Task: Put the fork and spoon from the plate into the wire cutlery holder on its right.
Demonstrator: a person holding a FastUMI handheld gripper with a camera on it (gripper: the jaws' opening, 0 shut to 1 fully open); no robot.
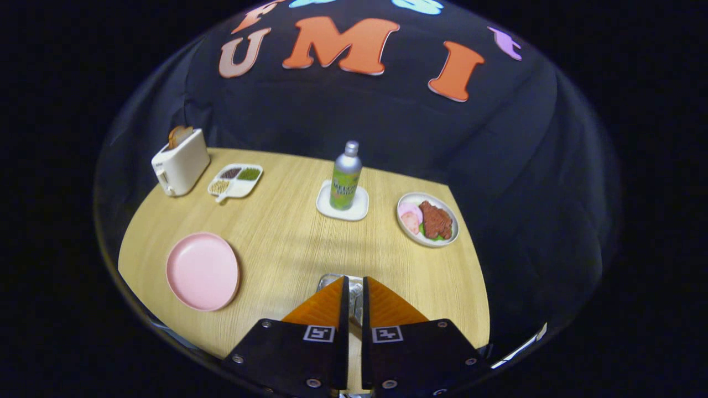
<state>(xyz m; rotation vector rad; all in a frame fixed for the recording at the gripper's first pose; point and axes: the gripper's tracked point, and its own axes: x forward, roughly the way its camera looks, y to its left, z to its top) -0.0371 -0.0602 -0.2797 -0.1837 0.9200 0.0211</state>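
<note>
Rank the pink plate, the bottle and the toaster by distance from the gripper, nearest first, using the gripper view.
Measured from the gripper, whose fingers are nearly closed on something metallic:
1. Pink plate, nearest, on the near part of the table, left of the fingers.
2. Bottle, straight ahead on its white coaster, mid-table.
3. Toaster, farthest, at the table's far left corner.

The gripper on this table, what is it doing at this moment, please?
A hand-held gripper hangs over a wooden table, its two orange fingers nearly closed on a thin metal piece, likely cutlery. Something metallic, perhaps the wire holder, sits just below the tips; I cannot tell for sure. The pink plate beside it lies bare.
</note>
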